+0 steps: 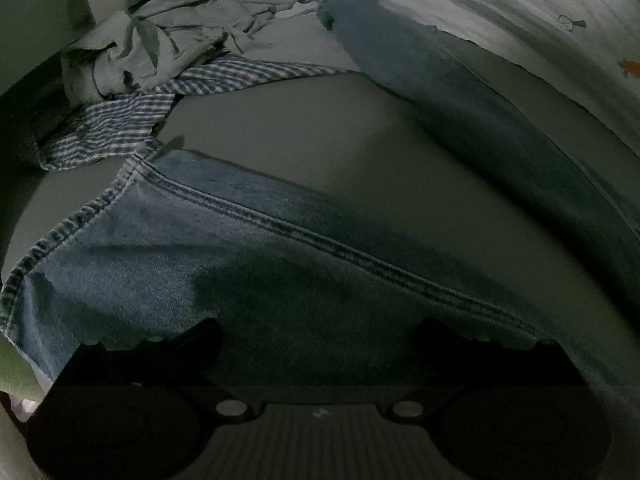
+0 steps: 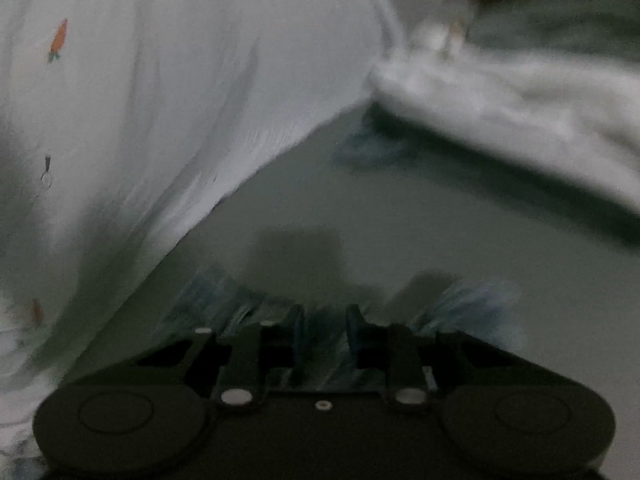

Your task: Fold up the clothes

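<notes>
Blue jeans (image 1: 168, 256) lie spread on a pale bed surface (image 1: 288, 132), one leg near me with a stitched seam, the other leg (image 1: 460, 92) running away to the upper right. My left gripper (image 1: 316, 336) is open wide, its dark fingers (image 1: 192, 340) resting just over the near leg. In the right wrist view, blurred by motion, my right gripper (image 2: 322, 320) has its fingers (image 2: 296, 328) close together with frayed blue denim (image 2: 224, 300) around and between them. The grip itself is hard to make out.
A crumpled grey-green garment (image 1: 172, 32) and a blue checked shirt (image 1: 120, 120) lie at the far left. A white sheet with small carrot prints (image 2: 140, 100) hangs on the left of the right wrist view, and a white fluffy cloth (image 2: 500, 108) lies at its right.
</notes>
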Motion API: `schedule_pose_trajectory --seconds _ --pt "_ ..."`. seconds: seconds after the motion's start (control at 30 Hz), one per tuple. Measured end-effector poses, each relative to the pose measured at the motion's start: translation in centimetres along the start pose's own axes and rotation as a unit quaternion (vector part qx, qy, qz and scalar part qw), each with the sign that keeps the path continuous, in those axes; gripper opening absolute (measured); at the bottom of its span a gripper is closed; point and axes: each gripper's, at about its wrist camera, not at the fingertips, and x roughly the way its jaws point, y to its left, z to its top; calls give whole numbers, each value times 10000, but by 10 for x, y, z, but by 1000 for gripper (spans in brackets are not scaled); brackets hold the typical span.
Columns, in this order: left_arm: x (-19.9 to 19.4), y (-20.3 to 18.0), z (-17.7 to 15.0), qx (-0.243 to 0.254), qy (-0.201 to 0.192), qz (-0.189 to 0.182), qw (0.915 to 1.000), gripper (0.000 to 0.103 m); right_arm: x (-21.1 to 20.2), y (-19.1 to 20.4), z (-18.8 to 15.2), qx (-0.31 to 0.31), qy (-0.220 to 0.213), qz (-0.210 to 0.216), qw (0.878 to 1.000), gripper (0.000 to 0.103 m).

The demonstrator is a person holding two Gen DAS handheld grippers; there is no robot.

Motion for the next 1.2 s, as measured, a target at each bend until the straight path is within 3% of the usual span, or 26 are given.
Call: schedule_pose_trajectory --seconds 0.1,0.33,0.37,0.4,0.47,0.6,0.73,0.8,0.87,0.93,1.0,1.1,1.2 --pt "2 0 3 -72 48 36 10000 103 23 3 -2 152 392 -4 9991 29" --pt "2 -4 3 -306 -44 192 9993 103 49 16 4 185 612 50 9979 41" --pt "3 -5 3 -344 -42 216 9992 103 55 22 8 140 645 29 9978 40" --pt "3 -6 4 -380 -39 237 9990 103 57 26 9 73 678 1 9977 32" --pt "4 -6 5 -417 -26 260 9988 103 56 26 13 119 505 8 9987 8" --pt "4 -6 6 -428 16 257 9988 103 25 21 44 640 -350 232 9971 8" --pt "4 -6 6 -439 -13 267 9987 103 3 34 73 234 -943 527 9939 8" --pt "4 -7 5 -449 -40 277 9986 103 21 41 70 -351 -779 411 9955 9" --pt "4 -7 5 -454 -53 281 9986 103 47 38 66 -495 -43 -36 9988 9" --pt "4 -7 5 -450 -50 272 9986 103 39 29 61 -321 -39 -169 9993 15" --pt "4 -7 4 -458 -75 280 9985 103 15 20 55 -152 -443 -222 9987 56" --pt "3 -8 2 -478 -130 307 9983 103 -15 10 44 -92 -846 -576 9947 57" --pt "3 -9 3 -490 -122 317 9982 103 -28 -5 33 -55 -831 -994 9916 61"
